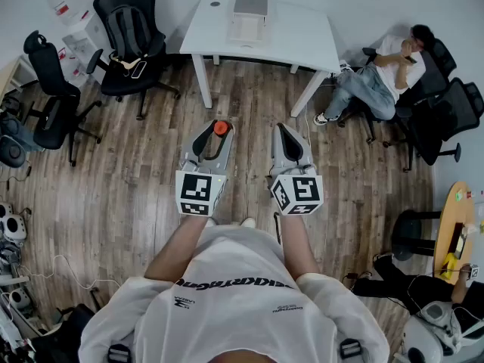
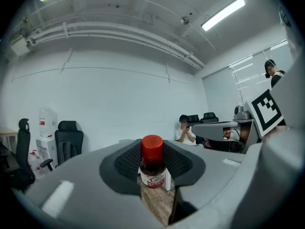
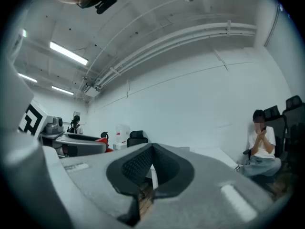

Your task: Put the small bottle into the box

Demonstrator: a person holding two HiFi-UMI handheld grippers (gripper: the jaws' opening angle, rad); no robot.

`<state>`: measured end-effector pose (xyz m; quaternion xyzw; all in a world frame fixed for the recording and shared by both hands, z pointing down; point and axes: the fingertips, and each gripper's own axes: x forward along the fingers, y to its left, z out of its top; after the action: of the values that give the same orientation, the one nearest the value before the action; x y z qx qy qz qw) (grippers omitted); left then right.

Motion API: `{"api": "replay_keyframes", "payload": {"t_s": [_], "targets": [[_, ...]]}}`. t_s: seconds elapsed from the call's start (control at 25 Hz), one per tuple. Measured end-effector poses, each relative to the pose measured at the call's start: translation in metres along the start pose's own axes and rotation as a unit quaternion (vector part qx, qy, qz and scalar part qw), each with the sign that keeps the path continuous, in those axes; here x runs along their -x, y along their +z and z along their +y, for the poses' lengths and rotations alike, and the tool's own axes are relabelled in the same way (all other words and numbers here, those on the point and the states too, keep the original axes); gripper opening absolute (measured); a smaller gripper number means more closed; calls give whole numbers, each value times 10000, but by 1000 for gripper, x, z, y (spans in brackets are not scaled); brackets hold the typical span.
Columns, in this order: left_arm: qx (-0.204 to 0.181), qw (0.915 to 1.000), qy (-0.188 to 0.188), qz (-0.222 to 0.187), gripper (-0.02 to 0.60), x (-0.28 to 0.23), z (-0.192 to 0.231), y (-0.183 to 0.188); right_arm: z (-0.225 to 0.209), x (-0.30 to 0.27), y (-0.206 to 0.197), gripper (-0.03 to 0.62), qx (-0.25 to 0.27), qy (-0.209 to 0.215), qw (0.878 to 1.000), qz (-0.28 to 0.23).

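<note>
The small bottle (image 1: 220,128), with a red cap and dark contents, stands upright between the jaws of my left gripper (image 1: 218,129). In the left gripper view the bottle (image 2: 153,168) fills the gap and both dark pads press on its sides. My right gripper (image 1: 282,129) is level beside the left one, its jaws together with nothing between them; in the right gripper view its tips (image 3: 151,150) meet. Both grippers hang over the wood floor. The pale box (image 1: 249,17) sits on the white table (image 1: 302,40) ahead of them.
Black office chairs (image 1: 130,40) stand to the left of the table. A seated person (image 1: 382,74) is at the right among more chairs. A round wooden table (image 1: 456,225) is at the far right edge. A water dispenser (image 1: 72,13) stands in the back left corner.
</note>
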<state>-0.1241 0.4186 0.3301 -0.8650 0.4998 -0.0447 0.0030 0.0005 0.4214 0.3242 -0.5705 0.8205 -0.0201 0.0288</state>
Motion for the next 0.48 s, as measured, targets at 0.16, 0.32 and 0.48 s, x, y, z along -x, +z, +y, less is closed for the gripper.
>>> {"api": "replay_keyframes", "payload": {"t_s": [0.16,0.32,0.48], "targets": [[-24,10000,-4,16,143,-2,-14,2,-9,8,1,-2,-196,148,9997,-16],[18,10000,-37,-4,143,-5,-33,6,-16,17,-2,-2,-88,323,9994,11],[-22,10000,29,-19,143,-5,-50,2,-26,30,-6,-2,5,402,9992,-27]]}}
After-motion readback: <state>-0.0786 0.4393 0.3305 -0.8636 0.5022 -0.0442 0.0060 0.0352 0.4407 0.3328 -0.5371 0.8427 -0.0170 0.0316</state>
